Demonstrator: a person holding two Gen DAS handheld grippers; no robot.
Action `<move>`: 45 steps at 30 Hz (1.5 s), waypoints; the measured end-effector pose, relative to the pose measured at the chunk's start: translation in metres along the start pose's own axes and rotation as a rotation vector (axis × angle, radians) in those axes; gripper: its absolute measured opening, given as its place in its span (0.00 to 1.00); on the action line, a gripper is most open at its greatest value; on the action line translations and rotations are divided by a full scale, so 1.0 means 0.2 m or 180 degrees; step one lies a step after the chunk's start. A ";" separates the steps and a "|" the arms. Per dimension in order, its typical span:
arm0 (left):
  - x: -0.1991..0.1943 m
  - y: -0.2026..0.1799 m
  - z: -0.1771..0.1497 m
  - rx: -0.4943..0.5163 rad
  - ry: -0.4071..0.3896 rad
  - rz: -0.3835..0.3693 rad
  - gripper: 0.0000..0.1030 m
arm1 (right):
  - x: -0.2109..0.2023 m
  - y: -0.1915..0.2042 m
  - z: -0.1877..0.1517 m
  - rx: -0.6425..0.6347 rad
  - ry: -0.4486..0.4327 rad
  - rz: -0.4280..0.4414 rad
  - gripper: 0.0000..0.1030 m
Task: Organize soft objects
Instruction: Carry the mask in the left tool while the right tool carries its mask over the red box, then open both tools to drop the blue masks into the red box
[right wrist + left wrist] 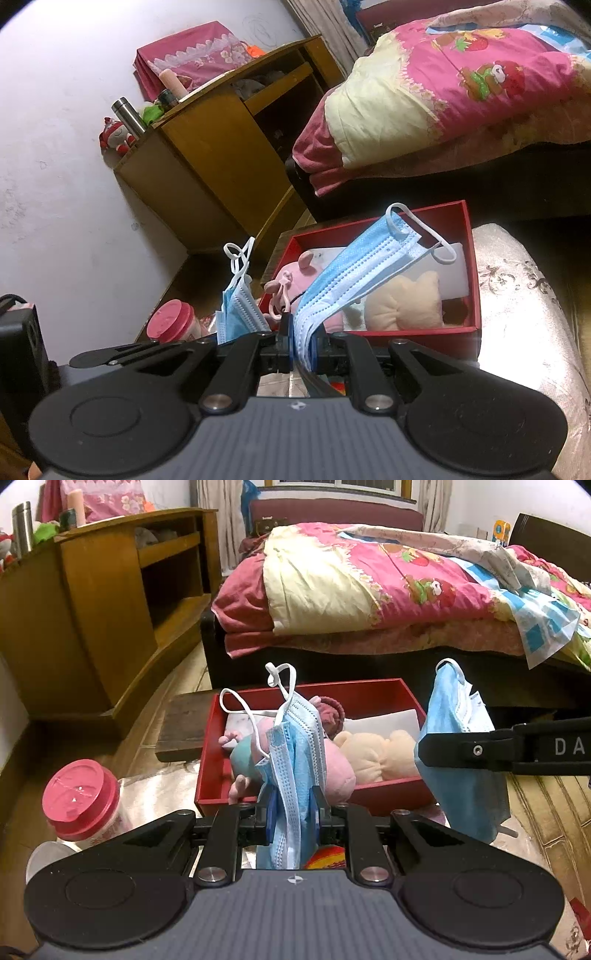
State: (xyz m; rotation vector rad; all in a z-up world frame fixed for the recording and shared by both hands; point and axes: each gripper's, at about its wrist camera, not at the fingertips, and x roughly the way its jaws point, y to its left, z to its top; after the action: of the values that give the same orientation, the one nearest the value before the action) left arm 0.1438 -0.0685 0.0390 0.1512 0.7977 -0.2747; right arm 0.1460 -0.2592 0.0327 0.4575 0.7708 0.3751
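My left gripper (293,808) is shut on a bunch of blue face masks (295,746) that stick up between its fingers, ear loops on top. To the right, my right gripper (424,749) reaches in sideways, shut on a second bunch of blue masks (461,786). In the right wrist view the right gripper (301,343) pinches those masks (369,266), which lean toward the upper right; the left-held masks (240,306) stand beside them. Both bunches hang just in front of an open red box (369,692) holding a pink plush (336,771) and a beige plush (376,753).
A jar with a pink lid (79,797) stands on the floor left of the box. A bed with a pink quilt (369,590) rises behind it, a wooden cabinet (110,609) at the left. A pale patterned cushion (517,295) lies right of the red box (474,277).
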 end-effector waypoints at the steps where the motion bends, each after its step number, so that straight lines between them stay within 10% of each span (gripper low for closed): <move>1: 0.00 0.00 0.00 -0.0005 -0.0005 0.0004 0.16 | 0.00 0.00 0.00 -0.0004 -0.0003 -0.0003 0.00; 45: 0.35 0.03 0.34 0.0119 -0.0028 0.0238 0.16 | 0.30 -0.19 0.23 -0.0045 -0.0070 -0.0253 0.00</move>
State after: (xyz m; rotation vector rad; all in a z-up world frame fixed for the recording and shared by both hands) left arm 0.2384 -0.0918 0.0356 0.2143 0.7768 -0.2196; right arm 0.2245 -0.2736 0.0073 0.4157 0.7623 0.3008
